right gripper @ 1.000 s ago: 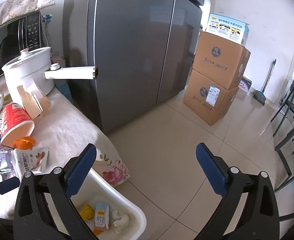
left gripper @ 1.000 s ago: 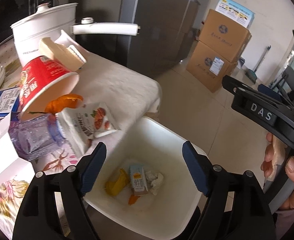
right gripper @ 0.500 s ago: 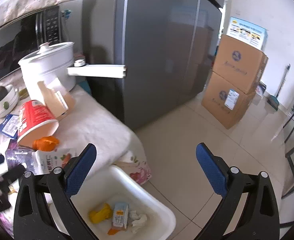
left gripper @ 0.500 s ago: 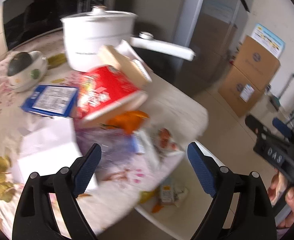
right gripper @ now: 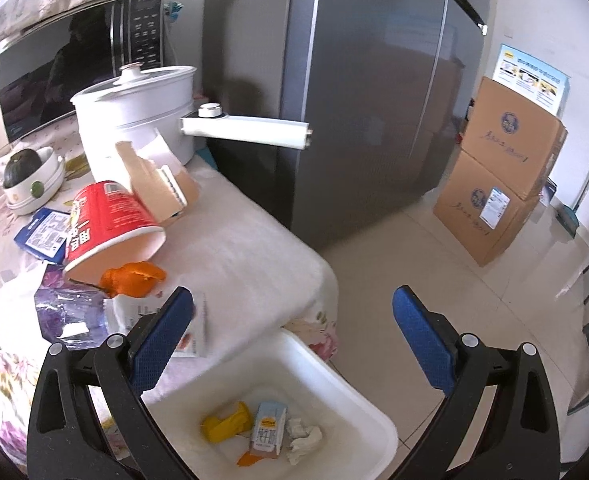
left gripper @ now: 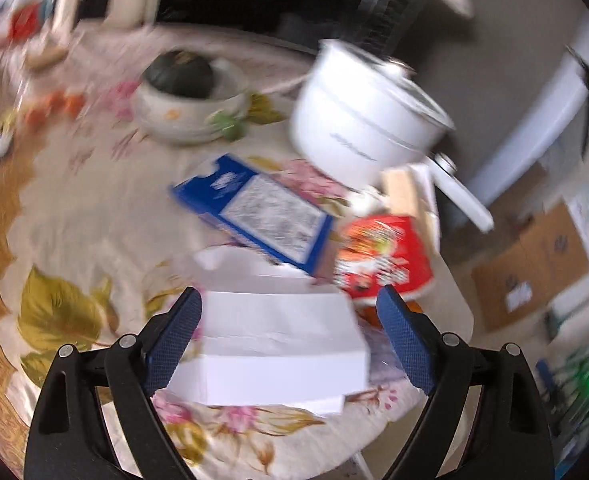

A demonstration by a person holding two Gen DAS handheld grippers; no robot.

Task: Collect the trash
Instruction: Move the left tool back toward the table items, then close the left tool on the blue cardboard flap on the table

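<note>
- The left gripper (left gripper: 288, 326) is held with its jaws wide apart, nothing clamped; the white box (left gripper: 274, 344) is seen lying between them on the flowered tablecloth (left gripper: 74, 216)
- The right gripper (right gripper: 294, 334) is likewise spread and empty, poised over the white bin (right gripper: 374, 424)
- Beyond the white box lie the blue carton (left gripper: 254, 212) and red cup (left gripper: 382, 260); the bin sits below the table edge
- The box is best straddled squarely across its narrow sides and clamped firmly, so that it is not crushed or dropped before the bin is reached
</note>
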